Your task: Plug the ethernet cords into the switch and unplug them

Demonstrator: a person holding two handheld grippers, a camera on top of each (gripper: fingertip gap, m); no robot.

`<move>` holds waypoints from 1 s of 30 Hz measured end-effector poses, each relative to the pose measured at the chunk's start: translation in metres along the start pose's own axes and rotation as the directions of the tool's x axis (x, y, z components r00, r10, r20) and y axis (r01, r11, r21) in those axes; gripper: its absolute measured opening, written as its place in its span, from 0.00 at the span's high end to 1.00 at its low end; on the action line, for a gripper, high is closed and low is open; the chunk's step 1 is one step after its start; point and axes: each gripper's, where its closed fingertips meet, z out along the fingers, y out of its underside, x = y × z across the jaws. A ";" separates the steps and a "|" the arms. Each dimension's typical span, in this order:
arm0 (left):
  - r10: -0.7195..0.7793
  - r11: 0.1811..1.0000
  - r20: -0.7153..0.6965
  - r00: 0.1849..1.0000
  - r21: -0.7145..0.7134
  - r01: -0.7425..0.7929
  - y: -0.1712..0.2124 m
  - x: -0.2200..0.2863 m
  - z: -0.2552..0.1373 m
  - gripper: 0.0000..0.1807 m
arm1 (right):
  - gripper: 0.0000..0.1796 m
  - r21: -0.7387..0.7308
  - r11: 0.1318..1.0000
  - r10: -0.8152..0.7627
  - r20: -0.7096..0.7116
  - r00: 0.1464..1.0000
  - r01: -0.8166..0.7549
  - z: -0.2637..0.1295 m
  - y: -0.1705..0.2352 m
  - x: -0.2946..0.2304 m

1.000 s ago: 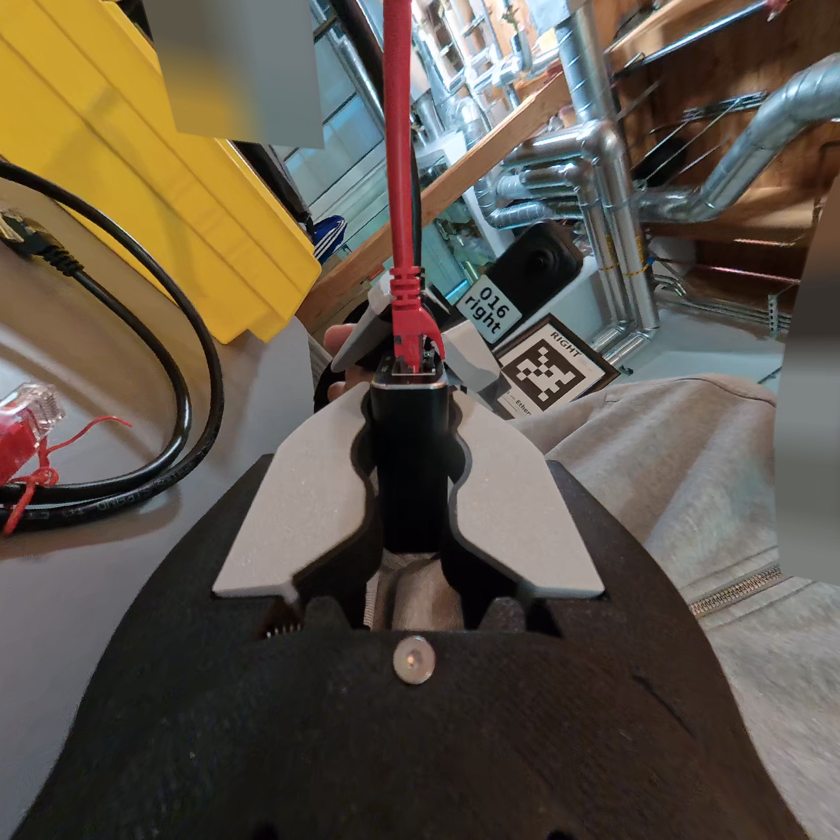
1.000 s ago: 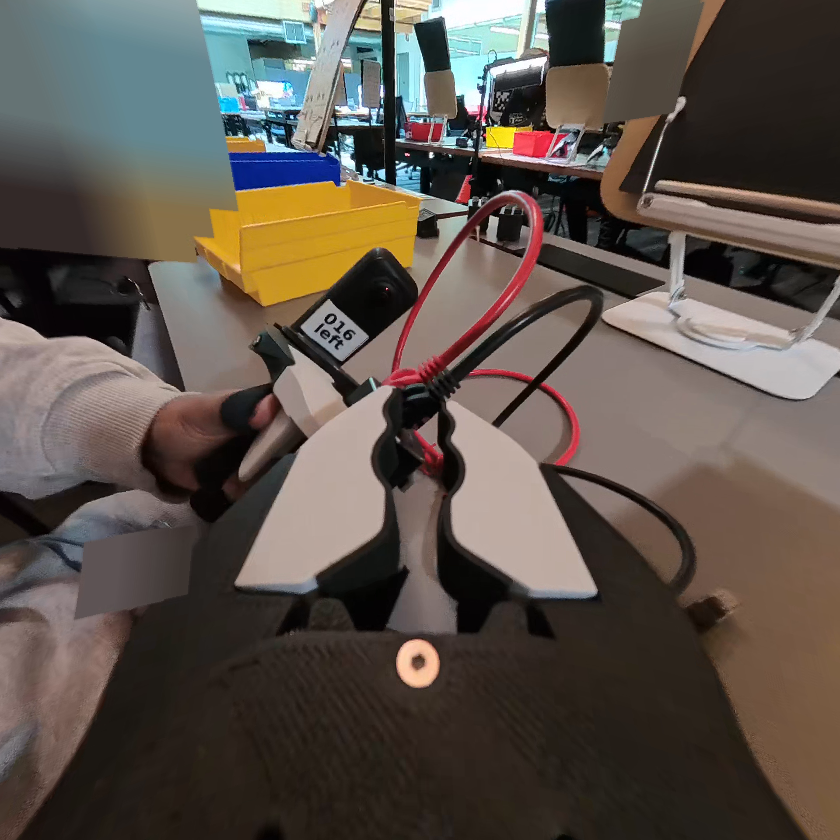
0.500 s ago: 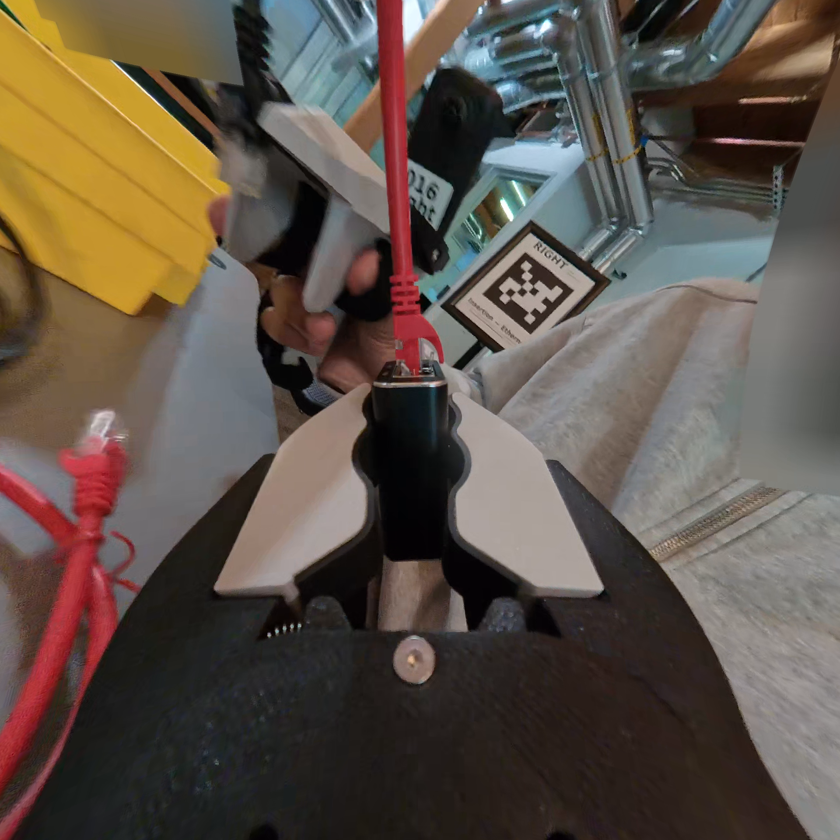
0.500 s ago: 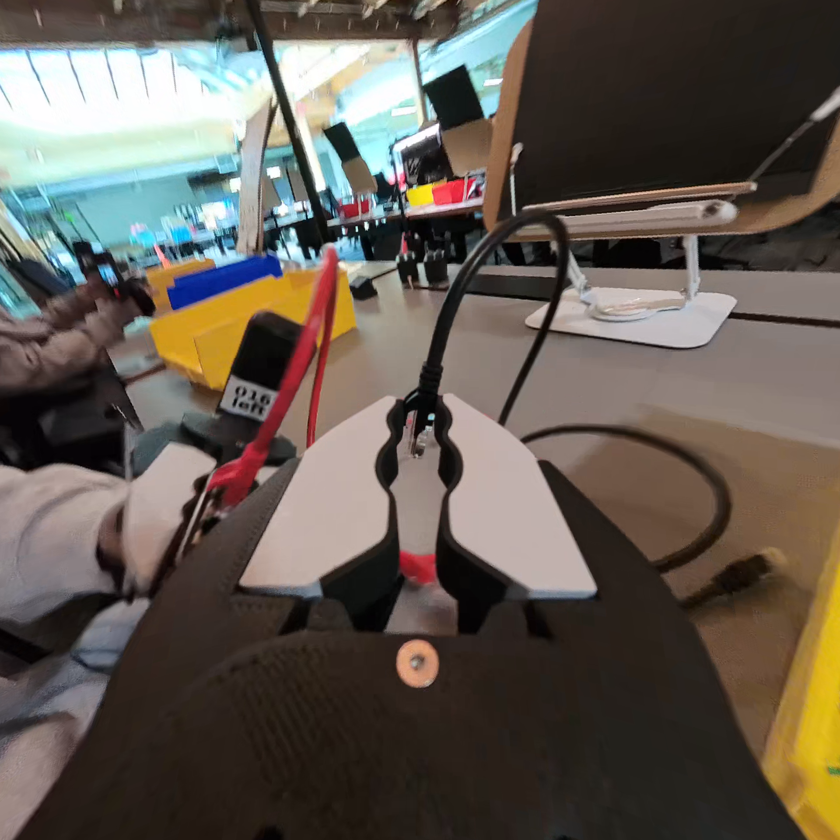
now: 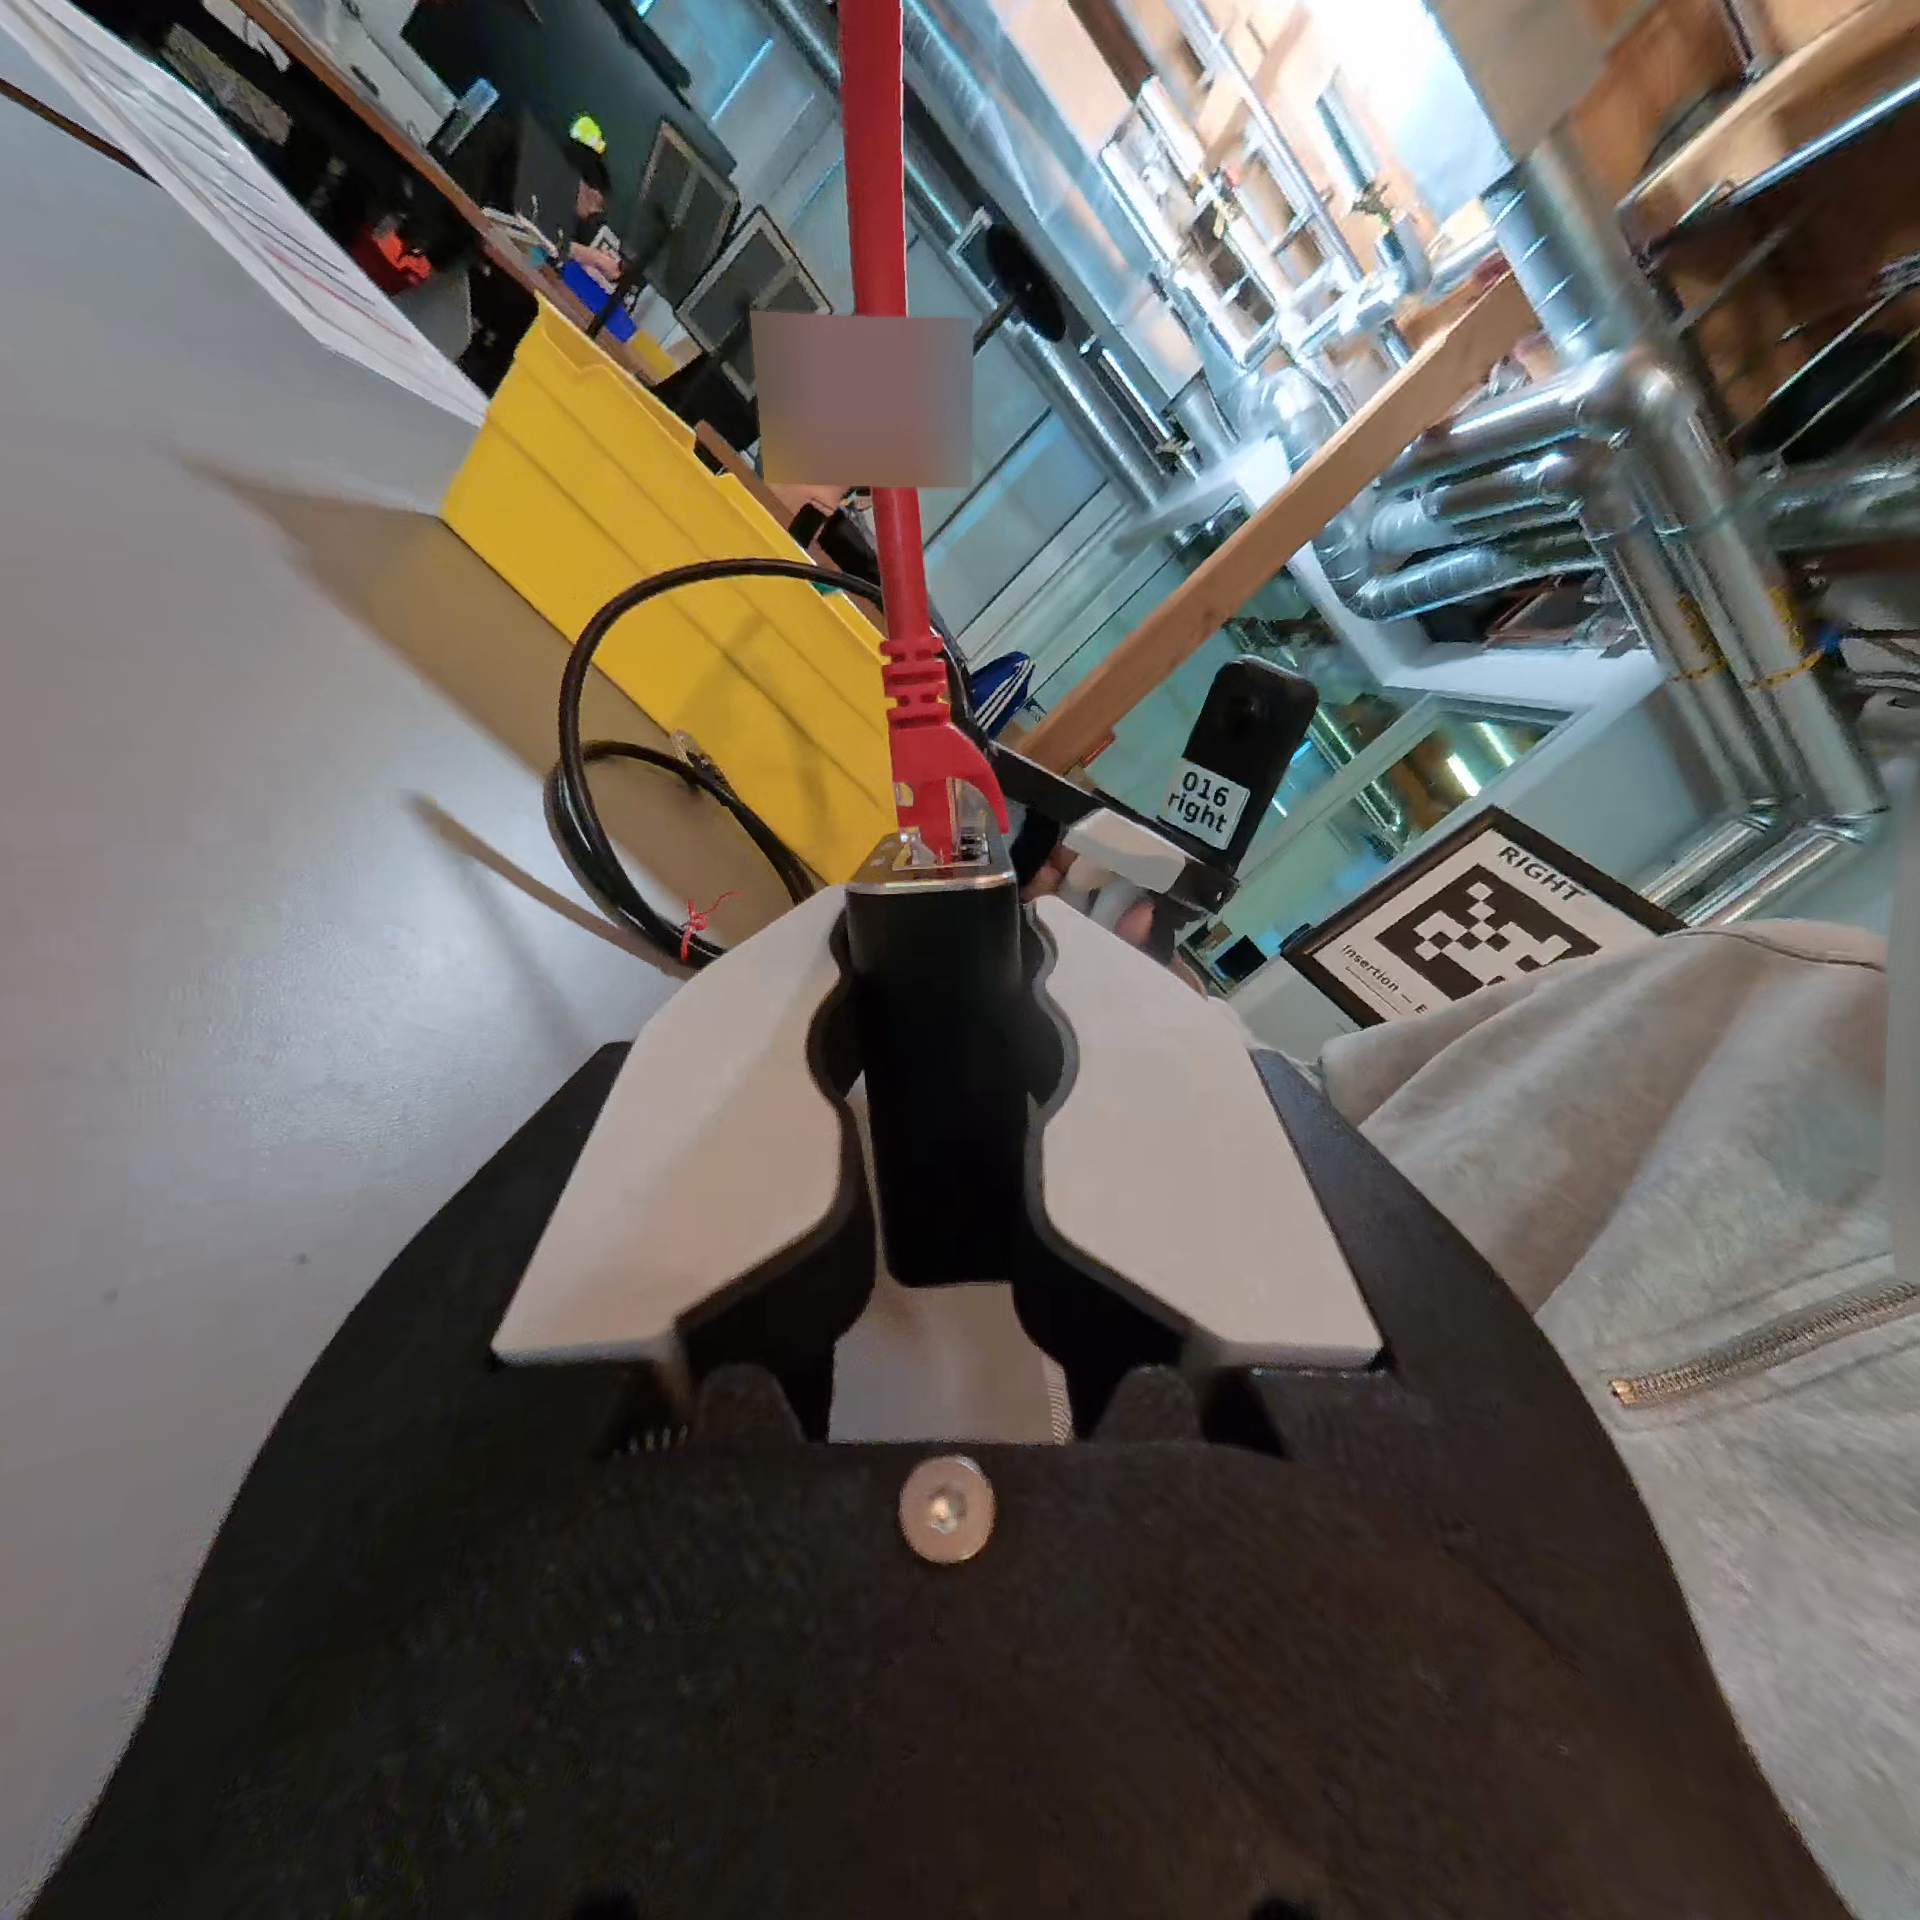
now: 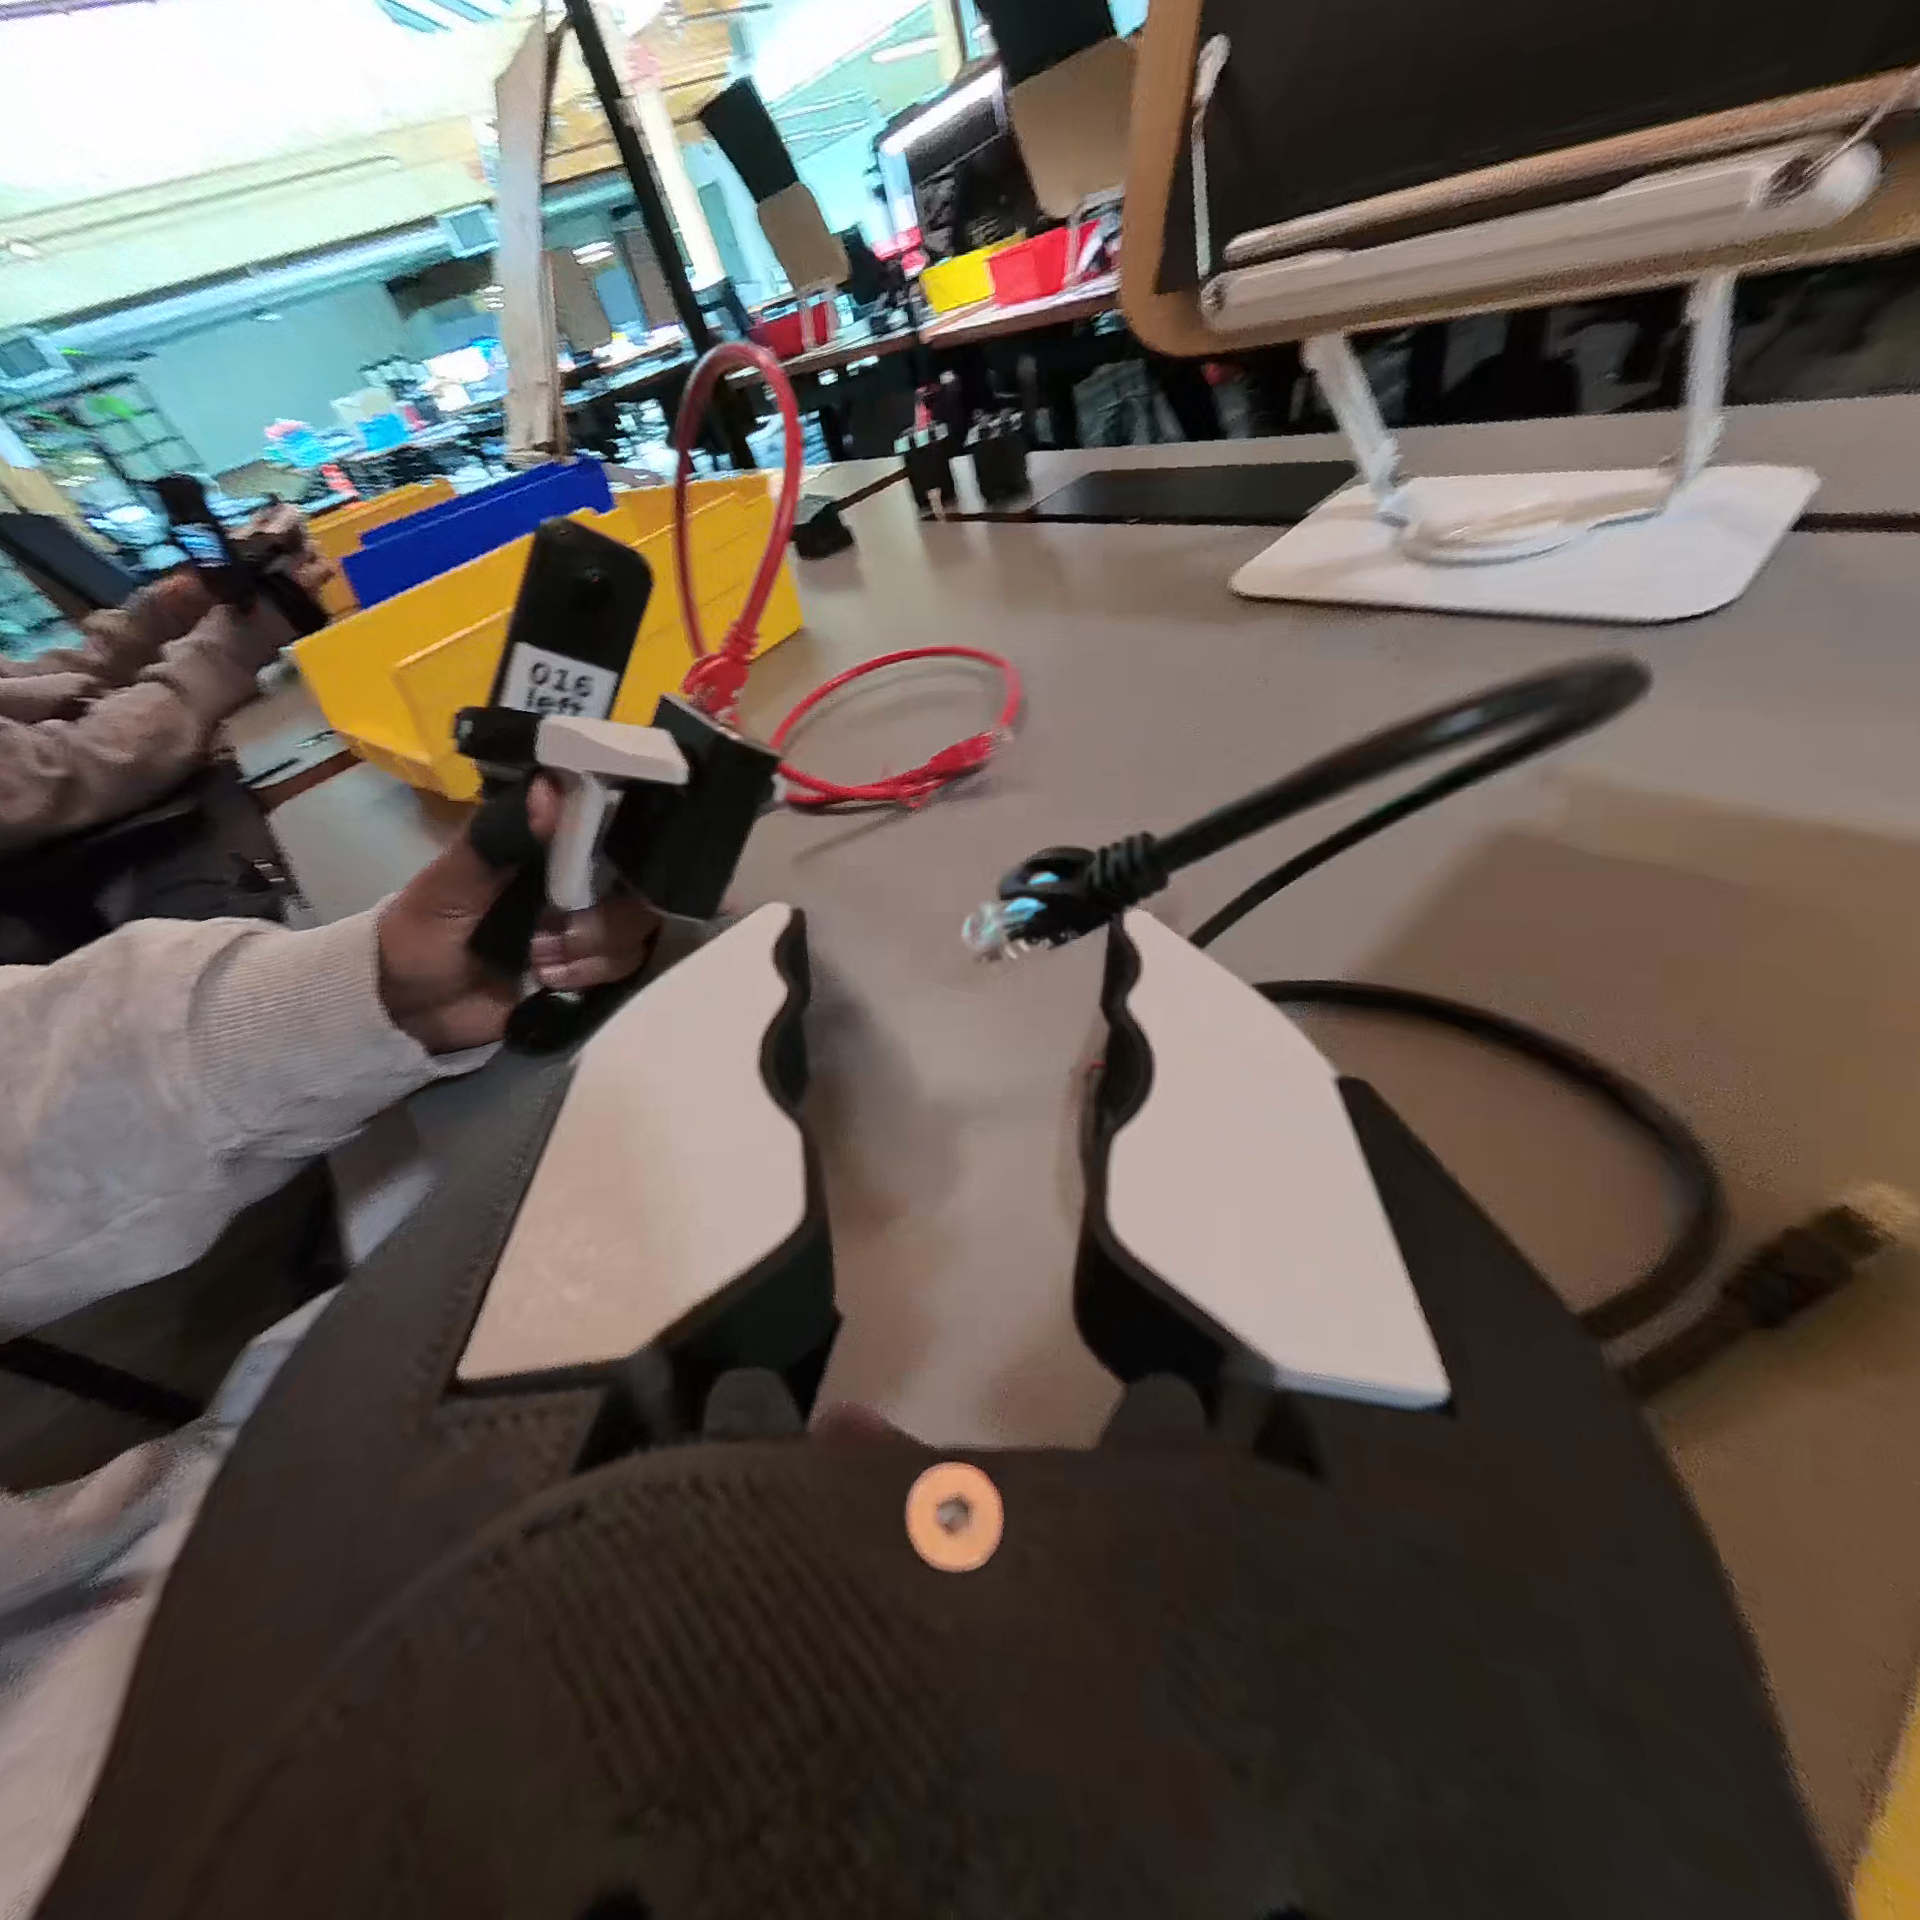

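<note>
My left gripper (image 5: pixel 930 935) is shut on the black switch (image 5: pixel 935 1091) and holds it upright above the table. A red ethernet cord (image 5: pixel 925 727) is plugged into the switch's top end. In the right wrist view the left gripper (image 6: pixel 649 800) shows with the switch (image 6: pixel 707 831), and the red cord (image 6: pixel 738 499) loops up and down to the table. My right gripper (image 6: pixel 951 925) is open and empty. The black cord's plug (image 6: pixel 1039 904) hangs free just ahead of its right fingertip. The black cord (image 5: pixel 613 790) also shows coiled on the table.
A yellow bin (image 6: pixel 436 665) and a blue bin (image 6: pixel 468 530) stand at the table's far left. A white monitor stand (image 6: pixel 1538 540) sits at the back right. A patterned marker board (image 5: pixel 1486 925) and a grey sweatshirt (image 5: pixel 1610 1247) are to the right.
My right gripper has opened and let go of the black plug it held half a second ago. My left gripper has swung with the switch; the red cord stays plugged in.
</note>
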 end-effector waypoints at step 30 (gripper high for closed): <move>-0.044 0.999 -0.027 0.999 0.022 0.044 -0.002 -0.002 -0.001 0.85 | 0.90 -0.193 0.867 -0.317 0.500 0.806 0.460 0.001 0.061 -0.110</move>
